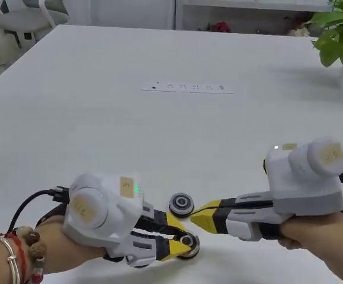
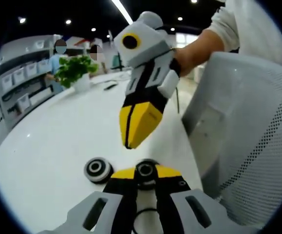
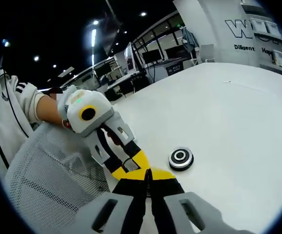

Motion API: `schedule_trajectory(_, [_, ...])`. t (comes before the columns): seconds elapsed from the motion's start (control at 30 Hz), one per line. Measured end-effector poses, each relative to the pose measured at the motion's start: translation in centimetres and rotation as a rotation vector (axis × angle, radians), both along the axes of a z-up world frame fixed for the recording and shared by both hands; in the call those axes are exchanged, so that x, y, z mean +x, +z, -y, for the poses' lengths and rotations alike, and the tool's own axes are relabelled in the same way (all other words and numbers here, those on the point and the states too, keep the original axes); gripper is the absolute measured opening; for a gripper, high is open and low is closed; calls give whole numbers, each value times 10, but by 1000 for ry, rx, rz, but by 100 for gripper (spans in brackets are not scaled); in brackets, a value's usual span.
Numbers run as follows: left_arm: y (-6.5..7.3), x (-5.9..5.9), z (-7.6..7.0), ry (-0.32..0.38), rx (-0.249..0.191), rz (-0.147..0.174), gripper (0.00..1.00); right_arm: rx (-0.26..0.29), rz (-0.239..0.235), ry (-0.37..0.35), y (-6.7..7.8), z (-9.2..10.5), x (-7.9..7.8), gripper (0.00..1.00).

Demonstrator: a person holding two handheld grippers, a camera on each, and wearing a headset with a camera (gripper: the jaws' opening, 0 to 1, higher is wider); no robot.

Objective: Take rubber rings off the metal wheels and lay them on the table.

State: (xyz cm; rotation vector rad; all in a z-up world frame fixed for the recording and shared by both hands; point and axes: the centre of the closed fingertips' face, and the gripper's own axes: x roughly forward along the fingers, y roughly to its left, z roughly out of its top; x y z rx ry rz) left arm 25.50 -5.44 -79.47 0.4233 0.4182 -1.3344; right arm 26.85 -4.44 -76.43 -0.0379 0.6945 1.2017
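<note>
Item one, gripped wheel (image 1: 189, 241): a metal wheel at the near edge of the table (image 1: 159, 136), clamped between the yellow jaw tips of your left gripper (image 1: 182, 240); in the left gripper view the jaws close on either side of its hub (image 2: 145, 169). Item two, free wheel (image 1: 181, 204): lies flat on the table just beyond the first, apart from it, with a dark outer band around a bright hub (image 3: 180, 158). Item three, your right gripper (image 1: 202, 218): jaws pressed together tip to tip, points toward the two wheels from the right and sits near both; whether it touches either cannot be told. Item four, surroundings: a flush socket strip (image 1: 187, 87) farther out at table centre, a green plant (image 1: 340, 35) at the far right corner, beaded bracelets (image 1: 26, 254) on your left wrist, and a white mesh chair back (image 2: 248, 122) beside you.
</note>
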Motion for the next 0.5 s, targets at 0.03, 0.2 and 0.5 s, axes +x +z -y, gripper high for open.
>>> schedule_trajectory(0.03, [0, 0, 0, 0, 0, 0, 14, -7, -1, 9, -4, 1, -3, 0])
schedule_trajectory(0.2, [0, 0, 0, 0, -4, -1, 14, -18, 0, 23, -11, 6, -9, 0])
schedule_trajectory(0.5, [0, -1, 0, 0, -4, 1, 14, -31, -14, 3, -18, 16, -8, 0])
